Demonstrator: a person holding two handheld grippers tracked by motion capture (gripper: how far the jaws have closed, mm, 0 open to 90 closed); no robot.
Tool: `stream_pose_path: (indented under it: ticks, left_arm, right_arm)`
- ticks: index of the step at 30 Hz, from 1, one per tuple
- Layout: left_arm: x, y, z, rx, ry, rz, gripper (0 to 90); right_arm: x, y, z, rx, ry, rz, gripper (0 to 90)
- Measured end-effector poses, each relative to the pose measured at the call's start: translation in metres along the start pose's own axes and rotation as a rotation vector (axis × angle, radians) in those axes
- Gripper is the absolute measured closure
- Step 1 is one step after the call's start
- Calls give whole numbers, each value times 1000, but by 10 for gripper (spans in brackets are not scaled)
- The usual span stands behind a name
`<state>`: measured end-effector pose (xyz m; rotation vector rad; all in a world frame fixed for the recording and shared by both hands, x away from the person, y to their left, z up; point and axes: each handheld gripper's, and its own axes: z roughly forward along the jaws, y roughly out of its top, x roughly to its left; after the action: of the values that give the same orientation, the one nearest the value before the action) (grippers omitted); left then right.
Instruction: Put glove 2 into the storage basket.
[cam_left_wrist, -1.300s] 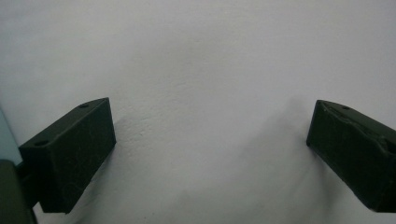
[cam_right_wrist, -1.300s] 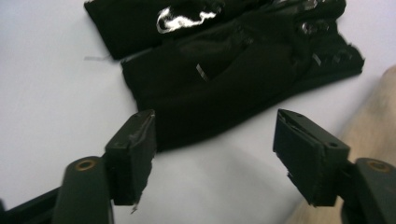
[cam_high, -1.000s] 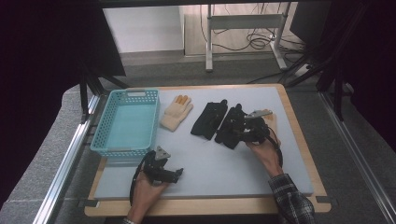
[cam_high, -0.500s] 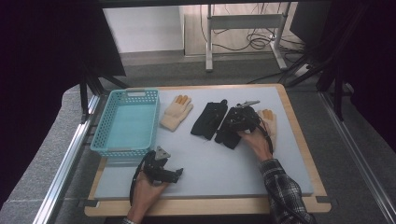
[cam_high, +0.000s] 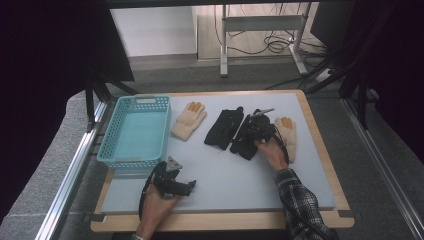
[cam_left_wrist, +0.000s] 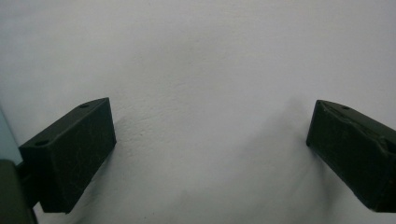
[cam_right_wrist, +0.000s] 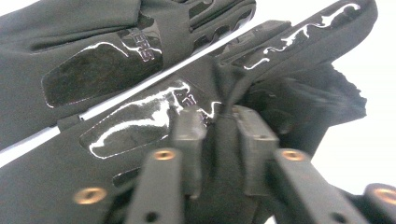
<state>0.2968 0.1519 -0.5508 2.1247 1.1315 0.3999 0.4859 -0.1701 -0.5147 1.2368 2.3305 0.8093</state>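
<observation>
Two black gloves lie side by side mid-table: one (cam_high: 223, 128) lies alone, and the other (cam_high: 245, 142) is under my right gripper (cam_high: 254, 131). In the right gripper view my right gripper (cam_right_wrist: 219, 135) is shut, pinching a raised fold of that black glove (cam_right_wrist: 140, 154), with the second black glove (cam_right_wrist: 84, 51) just beyond it. A cream glove (cam_high: 189, 121) lies left of the black pair and another cream glove (cam_high: 287, 139) lies to their right. Near the front edge my left gripper (cam_high: 189, 186) rests on the mat. Its view shows my left gripper (cam_left_wrist: 210, 144) open wide over bare grey mat.
A turquoise plastic basket (cam_high: 111, 155) stands at the left of the grey mat (cam_high: 240, 180) with nothing inside it. The mat sits on a wooden board (cam_high: 320, 140). Desk legs and cables lie on the floor beyond the table.
My right hand and gripper shifted slightly away and to the left over the black glove, uncovering the right-hand cream glove. The left gripper has stayed put.
</observation>
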Motion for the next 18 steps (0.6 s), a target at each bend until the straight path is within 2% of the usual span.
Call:
stream_pose_path:
  ticks: [2,9,14,18]
  left_arm:
    - [0,0,0,0,0,0,15]
    - [0,0,0,0,0,-1,16]
    - [0,0,0,0,1,-1,16]
    - [0,0,0,0,0,-1,16]
  right_arm:
    - [-3,0,-1,-5,25,11,808]
    - [-8,0,-10,-15,55,31,829]
    - [-12,1,-28,-51,83,33,829]
    - [-8,1,-49,-83,122,30,829]
